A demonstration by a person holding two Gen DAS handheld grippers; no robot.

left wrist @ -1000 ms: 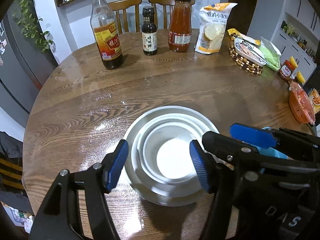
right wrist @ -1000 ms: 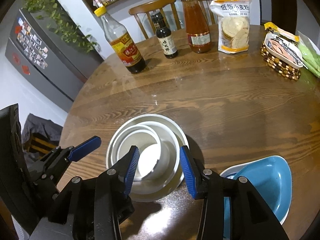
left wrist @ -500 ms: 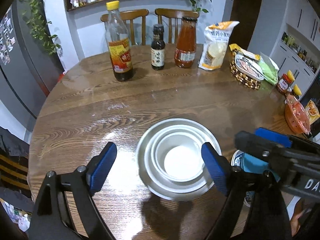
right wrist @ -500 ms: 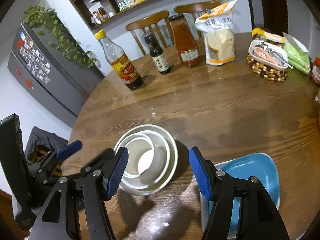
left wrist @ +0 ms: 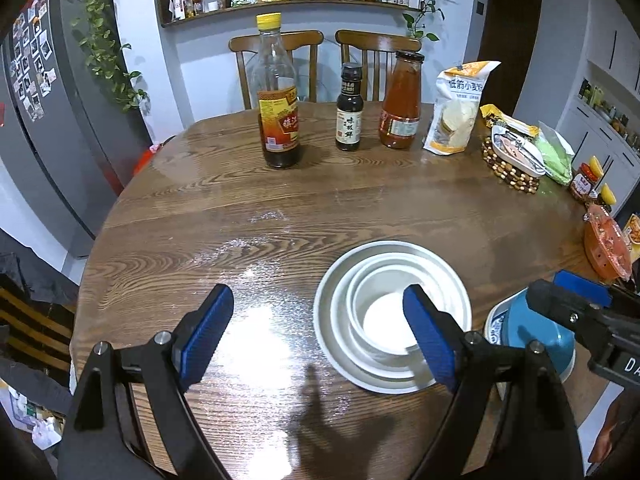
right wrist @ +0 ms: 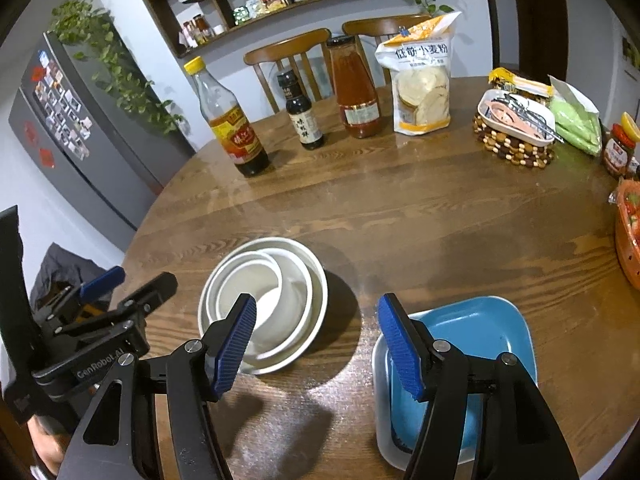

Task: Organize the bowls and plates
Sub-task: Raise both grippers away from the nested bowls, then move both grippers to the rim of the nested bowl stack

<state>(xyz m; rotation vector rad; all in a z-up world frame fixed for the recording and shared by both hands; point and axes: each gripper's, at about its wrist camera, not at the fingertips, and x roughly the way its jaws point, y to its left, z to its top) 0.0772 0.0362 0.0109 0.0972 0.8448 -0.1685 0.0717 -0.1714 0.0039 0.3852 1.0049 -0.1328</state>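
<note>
Both grippers over the near edge of the round table (left wrist: 360, 200), nothing held.

Left gripper (left wrist: 318, 334): jaws wide apart, empty, bare wood between the pads. Its right pad overlaps the white stack in view only, no contact visible.

Right gripper (right wrist: 316, 346): jaws apart, empty, hanging between the two stacks.

White bowls (left wrist: 394, 316): three nested, smaller ones shifted off-centre inside the big one, sitting on the table at about 5 o'clock of the left view.

Blue dish (right wrist: 480, 336): squarish, sits in a white dish (right wrist: 380, 412), just beside the bowls at their 3 o'clock, not touching.

Far side, 12 o'clock: three bottles (left wrist: 279, 112) in a row, flour bag (left wrist: 456, 116) at 1 o'clock.
</note>
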